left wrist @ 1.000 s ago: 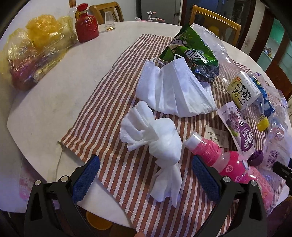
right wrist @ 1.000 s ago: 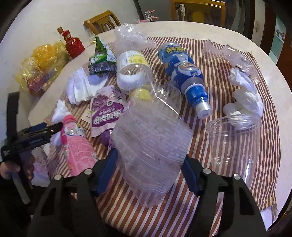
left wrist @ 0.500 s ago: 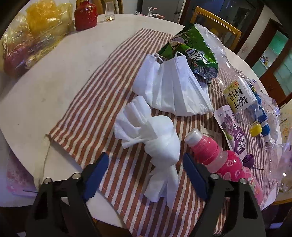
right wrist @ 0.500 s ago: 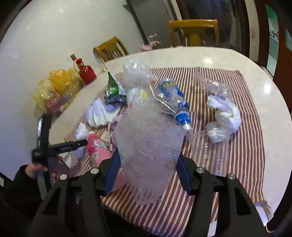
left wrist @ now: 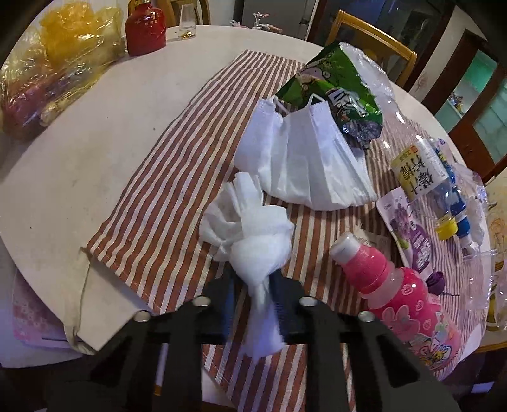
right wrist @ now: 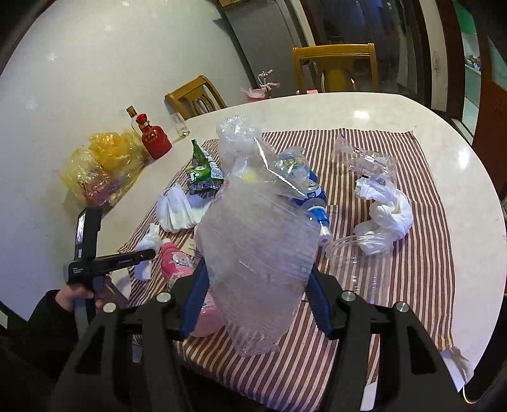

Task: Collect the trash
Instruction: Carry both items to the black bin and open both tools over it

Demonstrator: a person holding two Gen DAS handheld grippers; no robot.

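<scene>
My left gripper is shut on the tail of a knotted white tissue that lies on the striped cloth near the table's front edge. It also shows in the right wrist view. My right gripper is shut on a clear plastic bag and holds it up above the cloth. Other trash lies on the cloth: a white face mask, a green snack bag, a pink bottle, a purple pouch, a yellow-capped bottle, a blue bottle.
A clear plastic cup, a second white tissue wad and clear wrappers lie at the cloth's right. A red bottle and a yellow bag stand on the bare table at the left. Wooden chairs ring the table.
My left gripper has closed on the white tissue's tail. My right gripper has lifted the clear bag higher and back from the table.
</scene>
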